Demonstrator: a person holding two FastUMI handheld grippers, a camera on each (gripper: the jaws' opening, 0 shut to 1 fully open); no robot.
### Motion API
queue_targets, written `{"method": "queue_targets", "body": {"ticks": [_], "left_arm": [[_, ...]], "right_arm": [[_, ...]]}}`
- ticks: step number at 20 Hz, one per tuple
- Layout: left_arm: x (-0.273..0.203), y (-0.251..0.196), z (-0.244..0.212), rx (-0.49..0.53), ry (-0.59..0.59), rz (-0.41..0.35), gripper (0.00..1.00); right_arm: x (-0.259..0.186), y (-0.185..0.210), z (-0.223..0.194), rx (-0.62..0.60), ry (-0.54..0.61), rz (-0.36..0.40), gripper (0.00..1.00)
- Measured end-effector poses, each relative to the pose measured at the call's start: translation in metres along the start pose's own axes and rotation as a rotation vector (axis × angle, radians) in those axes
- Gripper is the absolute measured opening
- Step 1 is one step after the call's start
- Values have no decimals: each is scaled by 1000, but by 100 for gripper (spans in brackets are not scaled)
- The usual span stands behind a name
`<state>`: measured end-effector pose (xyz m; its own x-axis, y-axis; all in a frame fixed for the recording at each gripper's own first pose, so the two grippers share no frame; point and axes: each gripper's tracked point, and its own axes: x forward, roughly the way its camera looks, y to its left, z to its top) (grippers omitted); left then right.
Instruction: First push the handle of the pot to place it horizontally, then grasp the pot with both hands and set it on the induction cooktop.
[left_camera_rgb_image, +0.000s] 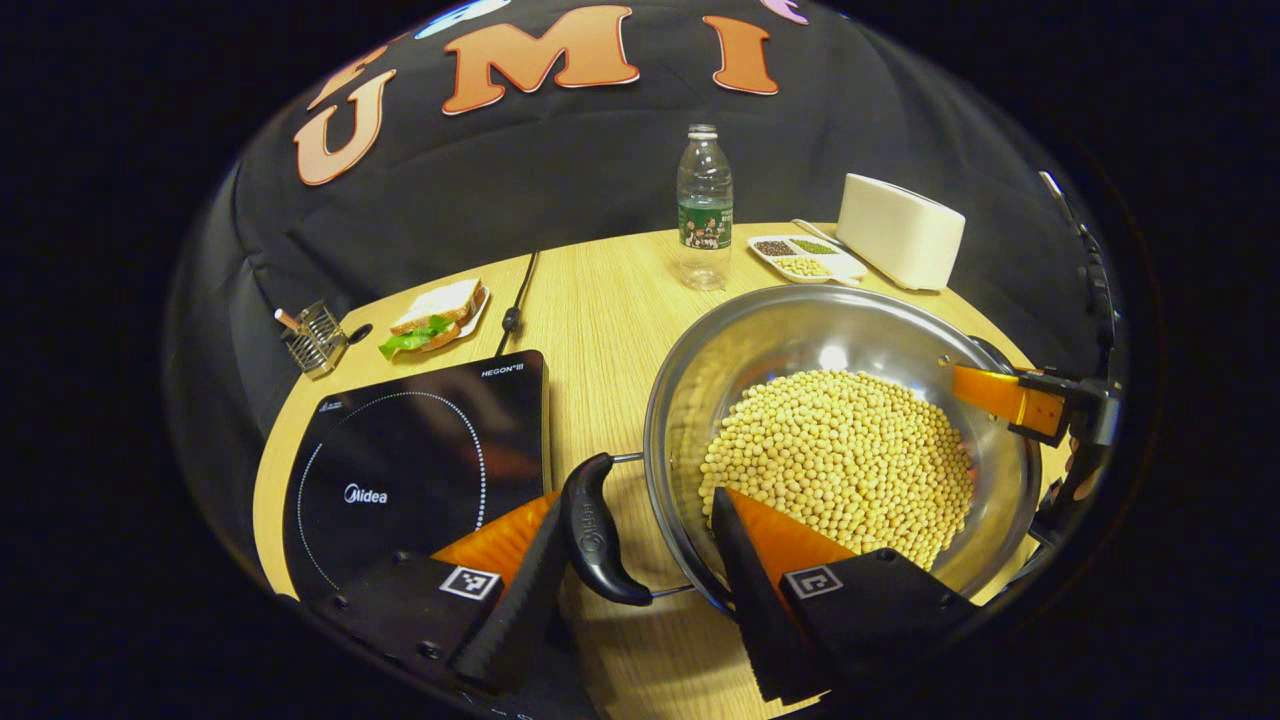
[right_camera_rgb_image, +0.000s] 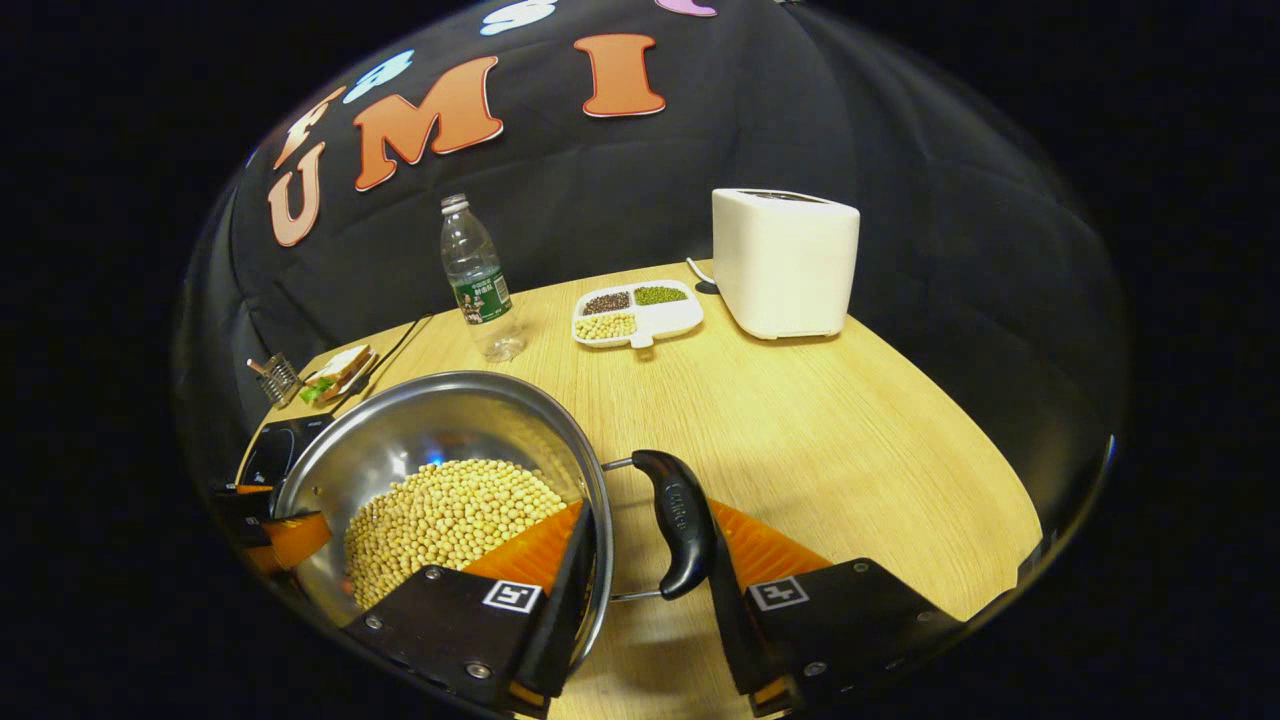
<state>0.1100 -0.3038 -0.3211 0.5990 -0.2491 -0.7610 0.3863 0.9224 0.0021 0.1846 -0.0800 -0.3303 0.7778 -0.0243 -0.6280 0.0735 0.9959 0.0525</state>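
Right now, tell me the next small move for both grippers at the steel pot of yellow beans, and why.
Probably close both grippers. The left gripper's open fingers straddle one black handle, the right gripper's the opposite handle, neither clamped; the steel pot rests on the wooden table beside the black induction cooktop.

1. A round wooden table (right_camera_rgb_image: 800, 420) carries everything.
2. On it: a black cooktop (left_camera_rgb_image: 410, 470), a pot (left_camera_rgb_image: 800, 330) of beans, a sandwich (left_camera_rgb_image: 435, 318), a bottle (left_camera_rgb_image: 704, 205), a sectioned dish (right_camera_rgb_image: 636, 311), a toaster (right_camera_rgb_image: 783, 262), a small wire rack (left_camera_rgb_image: 313, 336).
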Motion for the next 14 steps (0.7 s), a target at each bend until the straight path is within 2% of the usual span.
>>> {"method": "queue_targets", "body": {"ticks": [2, 3, 4, 5, 6, 7, 9, 10, 11, 13, 14], "left_arm": [[3, 0, -1, -31, 22, -11, 87], [7, 0, 0, -64, 32, -26, 85], [10, -3, 1, -108, 46, -48, 82], [12, -5, -2, -146, 75, -70, 77], [11, -7, -4, -175, 101, -81, 78], [11, -7, -1, -179, 99, -79, 70], [13, -5, 3, -174, 81, -81, 63], [13, -4, 2, -178, 83, -78, 62], [11, -3, -1, -181, 97, -79, 62], [5, 1, 1, -193, 97, -94, 64], [-1, 6, 4, -192, 91, -92, 63]], "right_arm": [[-2, -3, -2, 27, 3, 25, 54], [-2, -5, -2, 29, 0, 22, 56], [-3, -7, -3, 23, -1, 15, 52], [-4, -6, -3, 24, -1, 11, 54], [-4, -5, -2, 28, 1, 11, 54], [-4, -4, -2, 34, 0, 5, 54], [-5, -5, -1, 50, -6, -6, 52], [-6, -2, -1, 69, -4, -3, 45], [-10, 0, -1, 80, -1, 3, 48], [-17, 3, 5, 79, -10, 1, 42], [-26, 9, 10, 82, -20, 5, 46]]}}
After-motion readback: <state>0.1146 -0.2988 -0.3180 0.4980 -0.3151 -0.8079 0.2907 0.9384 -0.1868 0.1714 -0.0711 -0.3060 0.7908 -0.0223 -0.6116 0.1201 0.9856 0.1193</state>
